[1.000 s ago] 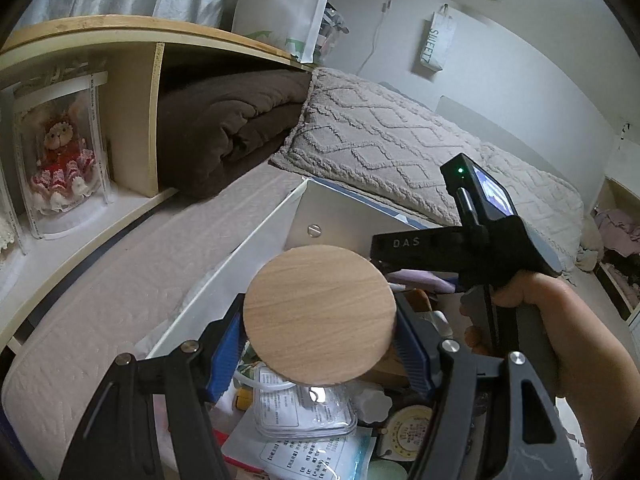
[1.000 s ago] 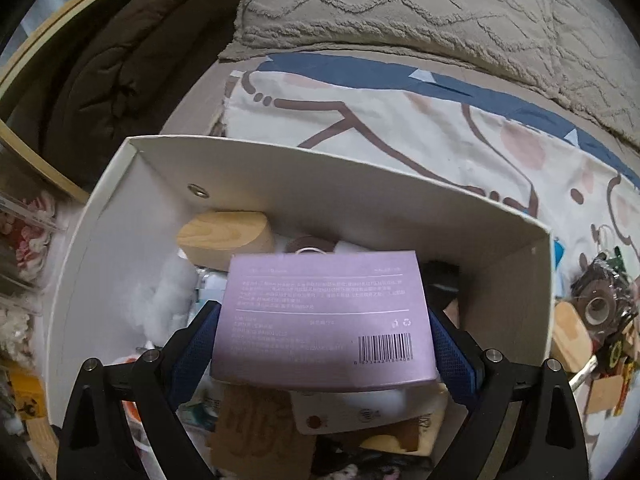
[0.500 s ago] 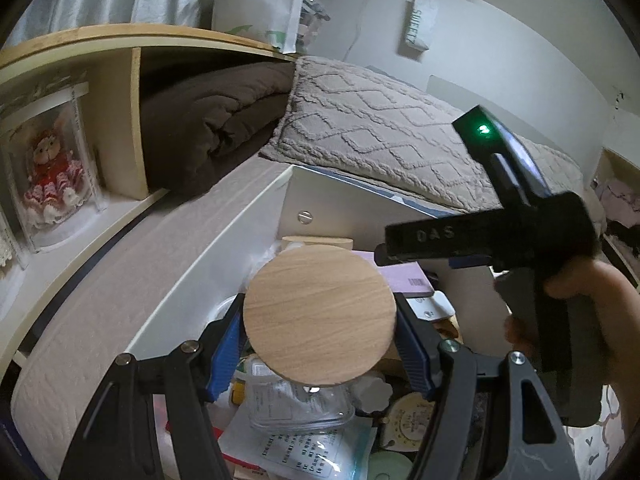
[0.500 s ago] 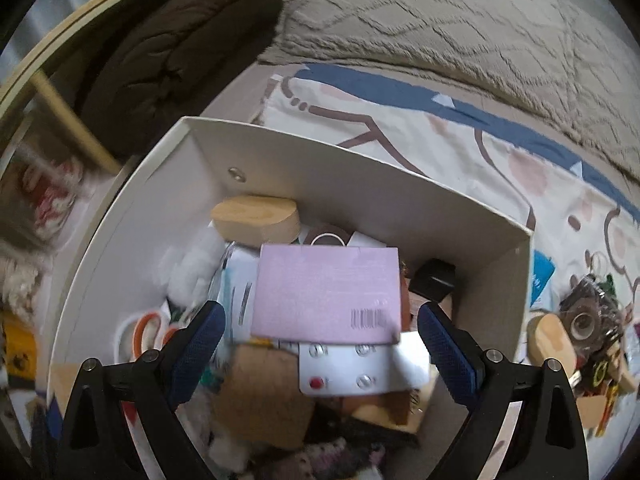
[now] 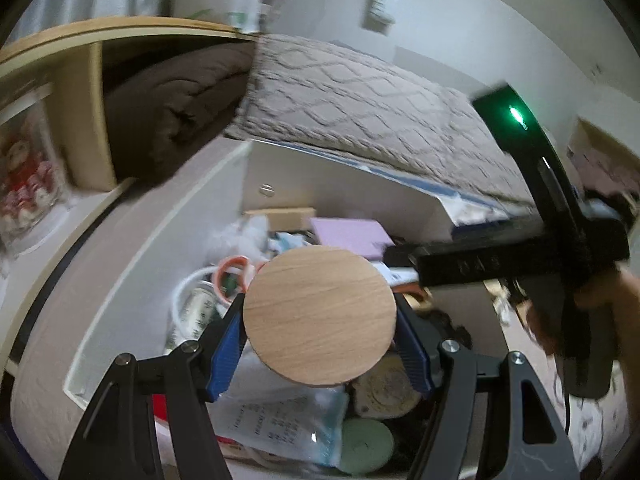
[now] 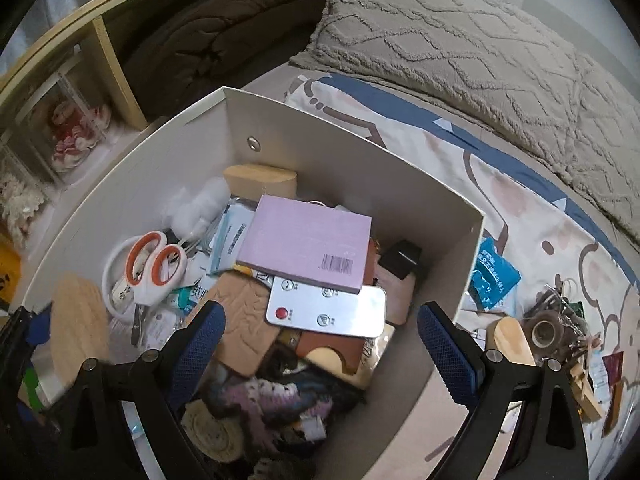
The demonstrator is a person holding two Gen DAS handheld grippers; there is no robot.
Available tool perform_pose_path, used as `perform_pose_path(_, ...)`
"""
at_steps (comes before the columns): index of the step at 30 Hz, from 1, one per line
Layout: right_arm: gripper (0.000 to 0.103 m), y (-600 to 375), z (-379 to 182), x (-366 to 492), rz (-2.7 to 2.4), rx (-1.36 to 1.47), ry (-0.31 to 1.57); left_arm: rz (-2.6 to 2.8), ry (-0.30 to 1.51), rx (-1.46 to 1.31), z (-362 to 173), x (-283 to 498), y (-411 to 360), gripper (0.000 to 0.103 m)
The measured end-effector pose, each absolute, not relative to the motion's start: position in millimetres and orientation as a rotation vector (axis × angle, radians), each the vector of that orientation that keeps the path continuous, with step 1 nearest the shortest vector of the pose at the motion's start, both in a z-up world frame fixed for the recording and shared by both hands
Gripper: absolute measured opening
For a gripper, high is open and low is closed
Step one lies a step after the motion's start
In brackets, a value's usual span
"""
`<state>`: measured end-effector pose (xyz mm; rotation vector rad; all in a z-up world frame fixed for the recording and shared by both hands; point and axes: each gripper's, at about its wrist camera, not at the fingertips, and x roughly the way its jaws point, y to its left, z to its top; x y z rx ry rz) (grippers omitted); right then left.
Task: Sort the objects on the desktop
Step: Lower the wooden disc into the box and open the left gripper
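Left wrist view shows the left gripper (image 5: 320, 340) fingers (image 5: 224, 348) clamped on a wooden disc (image 5: 319, 315) above the crowded white box (image 6: 360, 176), while the right gripper (image 6: 320, 340), fingers wide and empty, hangs over the purple box (image 6: 308, 248), remote (image 6: 326, 310) and scissors (image 6: 154, 268).

Both wrist views look down, close, into the shared white box (image 5: 344, 196) (image 6: 360, 168)
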<state>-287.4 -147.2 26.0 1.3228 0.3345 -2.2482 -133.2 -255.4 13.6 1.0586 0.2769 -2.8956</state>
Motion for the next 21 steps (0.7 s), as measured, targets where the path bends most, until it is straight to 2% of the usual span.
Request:
perform_pose_path(5, 0.097, -143, 28, -288, -2.259, 1.314, 0.295, -2.968, 0.143, 1.157, 9, -133, -227, 0.069)
perform_pose_path(14, 0.097, -150, 25, -285, -2.231, 1.314, 0.305, -3.064, 0.021, 1.294, -2, -137, -188, 0.069)
perform_pose_path(15, 0.097, -150, 25, -284, -2.227, 1.313, 0.310, -3.064, 0.019, 1.292, -1, -136, -187, 0.071)
perform_pose_path(17, 0.097, -151, 25, -283, -2.223, 1.310, 0.318, -3.051, 0.013, 1.263, -1, -135, -186, 0.094)
perform_pose_path(21, 0.097, -149, 26, -284, -2.227, 1.305, 0.310, -3.055, 0.036, 1.254, 0, -132, -188, 0.096)
